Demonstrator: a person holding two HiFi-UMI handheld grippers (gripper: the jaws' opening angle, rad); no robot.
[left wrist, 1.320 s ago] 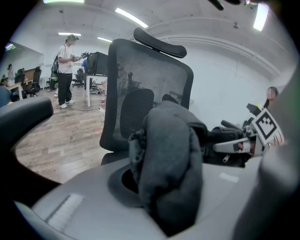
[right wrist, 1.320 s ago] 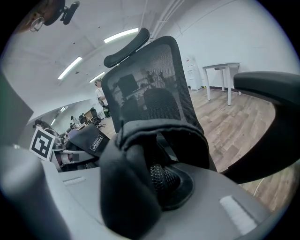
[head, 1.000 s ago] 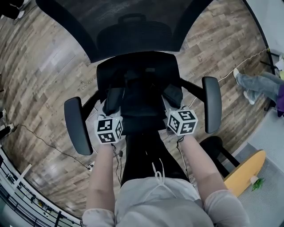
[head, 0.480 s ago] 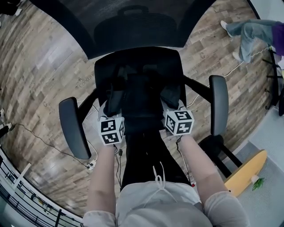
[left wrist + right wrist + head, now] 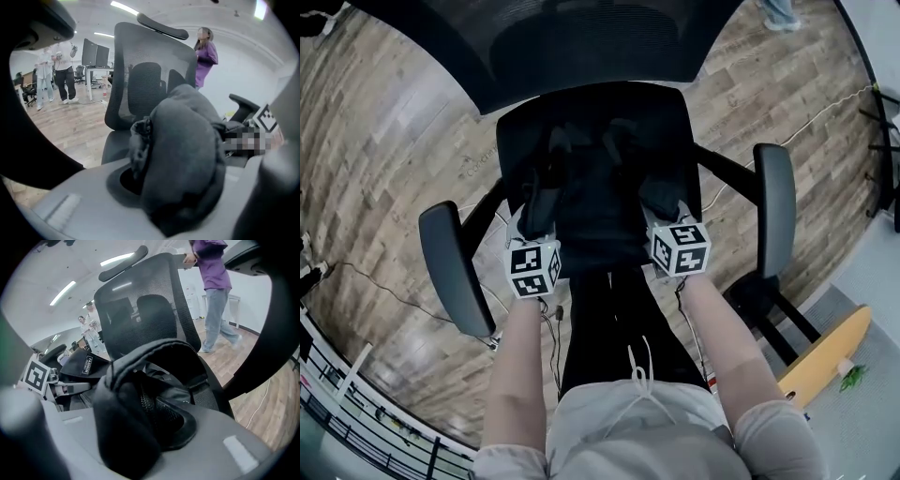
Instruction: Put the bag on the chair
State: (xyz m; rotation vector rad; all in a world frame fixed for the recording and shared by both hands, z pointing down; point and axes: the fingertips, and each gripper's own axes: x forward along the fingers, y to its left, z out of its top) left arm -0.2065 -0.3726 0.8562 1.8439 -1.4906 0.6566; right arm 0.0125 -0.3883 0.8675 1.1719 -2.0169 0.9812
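A person stands facing a black office chair point(image 5: 581, 42), forearms point(image 5: 517, 375) reaching down with a claw in each hand. A black backpack point(image 5: 595, 211) hangs between the two claws directly over the seat point(image 5: 661, 117), in front of the mesh backrest point(image 5: 145, 84) and between the two armrests point(image 5: 450, 267); whether its base already bears on the cushion cannot be told from above. The left claw point(image 5: 536, 217) is clamped on a padded shoulder strap point(image 5: 185, 154), whose grey fabric fills the gap between its jaws and bulges up over them. The right claw point(image 5: 664, 204) grips the second shoulder strap point(image 5: 124, 423), a thick black loop with mesh lining on its inner face; its jaws have just been opening a little, yet the strap sits between them with the pads pressed on it. Each claw's marker cube point(image 5: 533, 269) sits just short of the seat's front edge. The right gripper view shows a small white-lettered label point(image 5: 88, 364) on the backpack's body beside the strap. The chair stands on a wood-plank floor point(image 5: 384, 141), and a person in a purple top point(image 5: 213, 268) is beyond the backrest.
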